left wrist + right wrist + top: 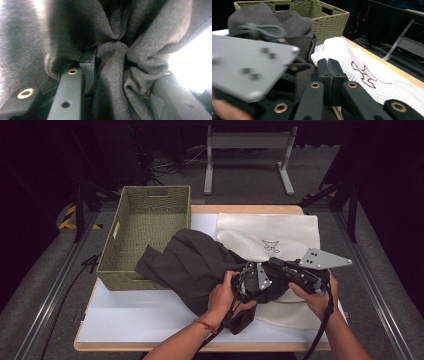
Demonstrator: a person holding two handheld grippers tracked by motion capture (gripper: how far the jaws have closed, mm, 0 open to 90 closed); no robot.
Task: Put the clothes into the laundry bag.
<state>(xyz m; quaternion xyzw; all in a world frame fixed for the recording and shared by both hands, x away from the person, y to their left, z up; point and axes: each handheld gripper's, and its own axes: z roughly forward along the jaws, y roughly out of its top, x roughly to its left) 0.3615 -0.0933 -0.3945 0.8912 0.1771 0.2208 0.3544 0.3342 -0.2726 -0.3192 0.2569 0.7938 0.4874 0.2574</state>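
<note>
A dark grey garment (192,262) lies crumpled mid-table, one corner draped against the woven basket (150,232). To its right lies a white mesh bag (280,237) with a small brown logo. My left gripper (247,279) is pushed into the garment's right side. In the left gripper view, bunched grey cloth (117,75) fills the gap of the left gripper (127,67), whose jaws stand apart. My right gripper (274,263) hovers at the bag's near edge beside the garment. Seen in its own view, the right gripper (328,72) has its pads pressed together with nothing visible between them.
The green-grey basket (327,17) is empty and stands at the table's far left. A white sheet (140,315) covers the tabletop, bare in front of the basket. The left gripper's grey plate (249,67) sits close to my right jaws. A metal stand (247,142) is on the floor beyond.
</note>
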